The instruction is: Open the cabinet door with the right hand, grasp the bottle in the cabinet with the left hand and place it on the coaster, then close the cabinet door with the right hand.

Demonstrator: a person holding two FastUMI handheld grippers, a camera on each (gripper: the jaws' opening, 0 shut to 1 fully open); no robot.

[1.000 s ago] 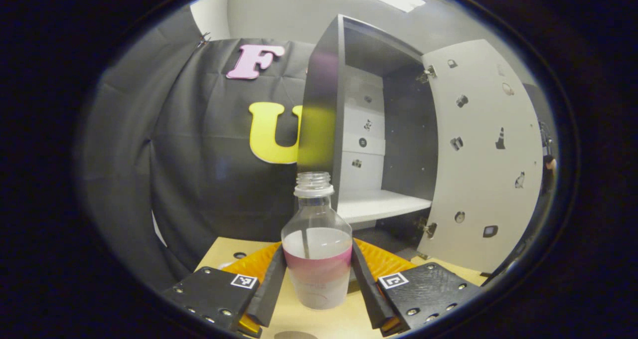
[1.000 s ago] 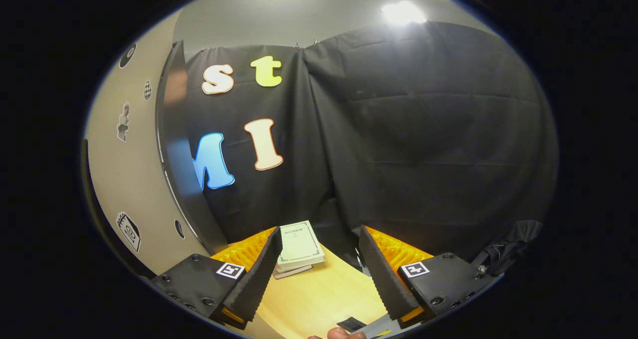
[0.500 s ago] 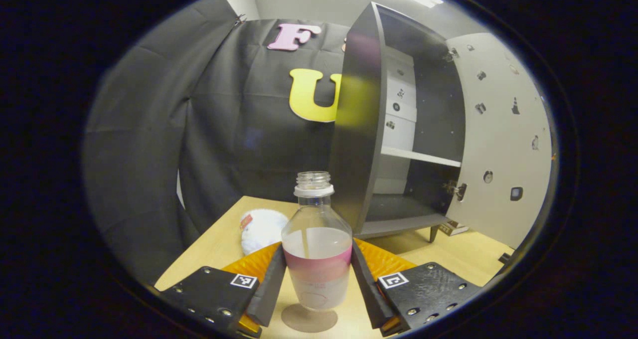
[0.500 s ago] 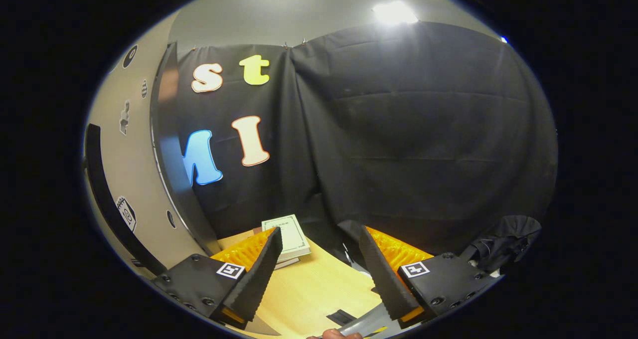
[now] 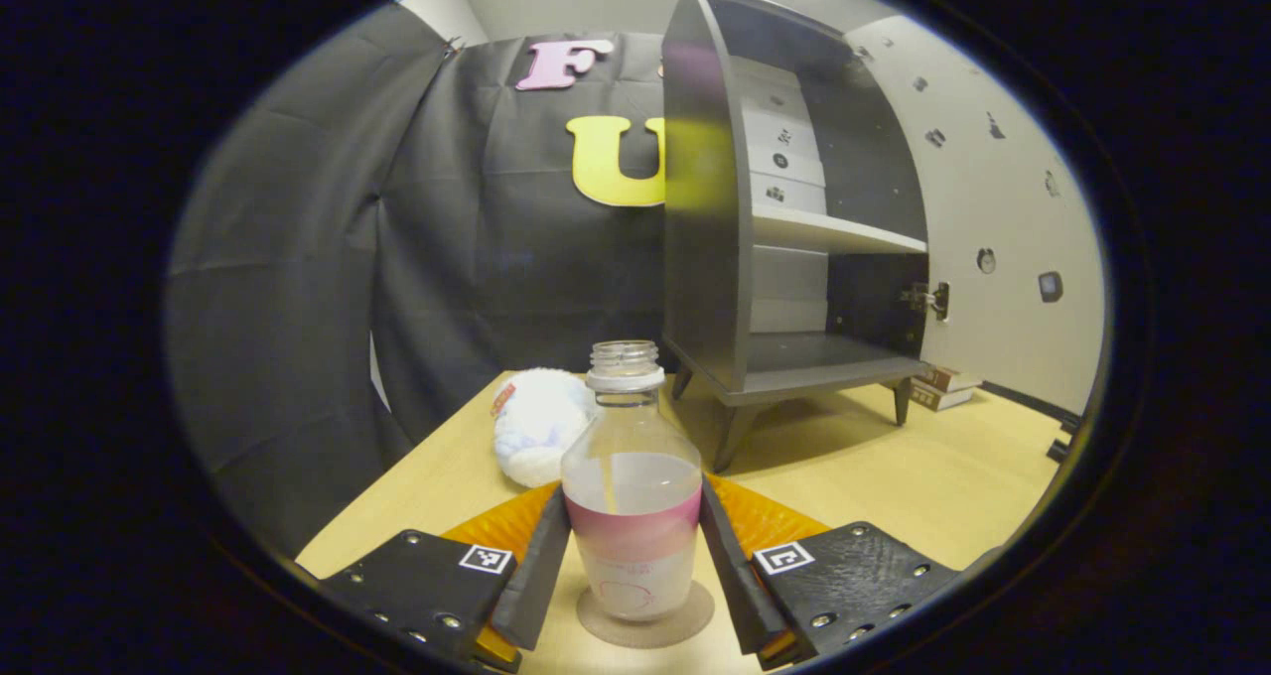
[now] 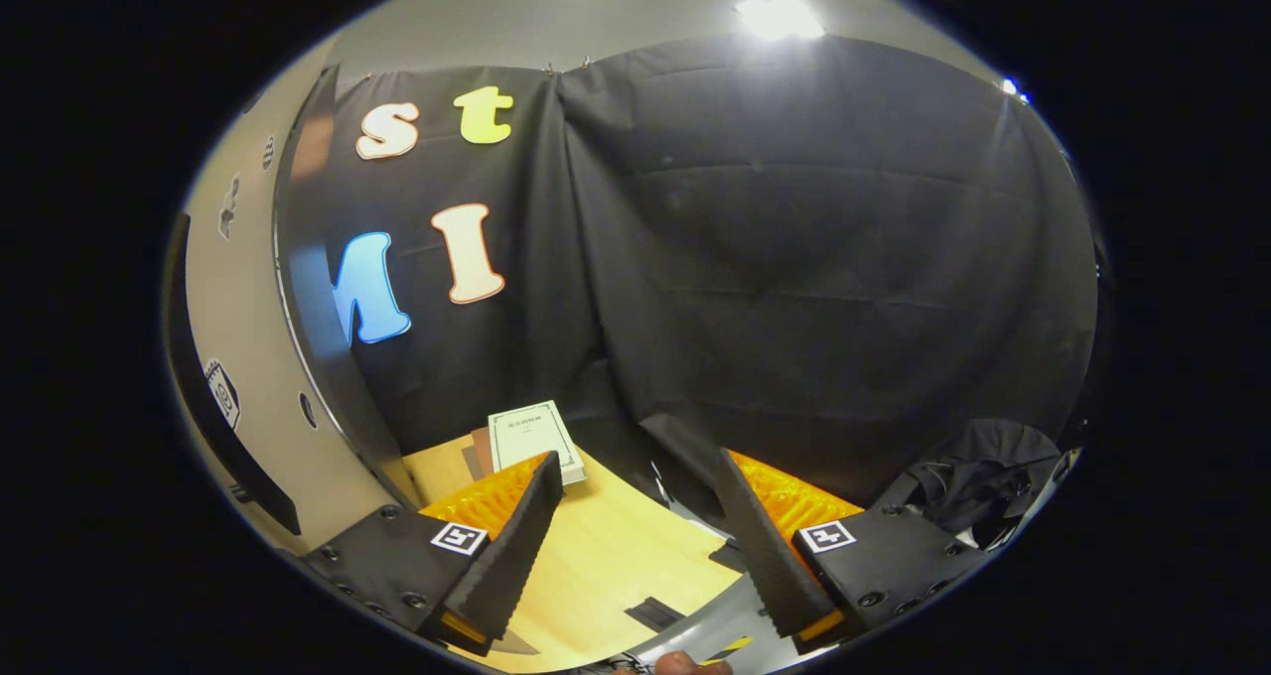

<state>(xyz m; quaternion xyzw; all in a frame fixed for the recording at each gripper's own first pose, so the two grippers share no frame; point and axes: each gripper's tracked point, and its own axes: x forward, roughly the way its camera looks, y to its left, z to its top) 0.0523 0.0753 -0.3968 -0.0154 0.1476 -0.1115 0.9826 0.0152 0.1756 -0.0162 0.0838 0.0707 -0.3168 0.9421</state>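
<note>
A: The left claw [image 5: 633,576], what does it hold?
B: It is clamped on the bottle [image 5: 630,496], which stands on the coaster [image 5: 645,620].
A: And the right claw [image 6: 640,546]?
B: Apart, beside the open door [image 6: 243,357].

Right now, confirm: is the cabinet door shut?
No: in the left gripper view the cabinet door stands swung wide, baring the shelf inside.

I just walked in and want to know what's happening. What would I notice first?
A clear uncapped bottle with a pink band stands on a round brown coaster, gripped between the left gripper fingers. Behind it, the dark grey cabinet has its pale door swung open, with a fluffy white toy beside it.
</note>
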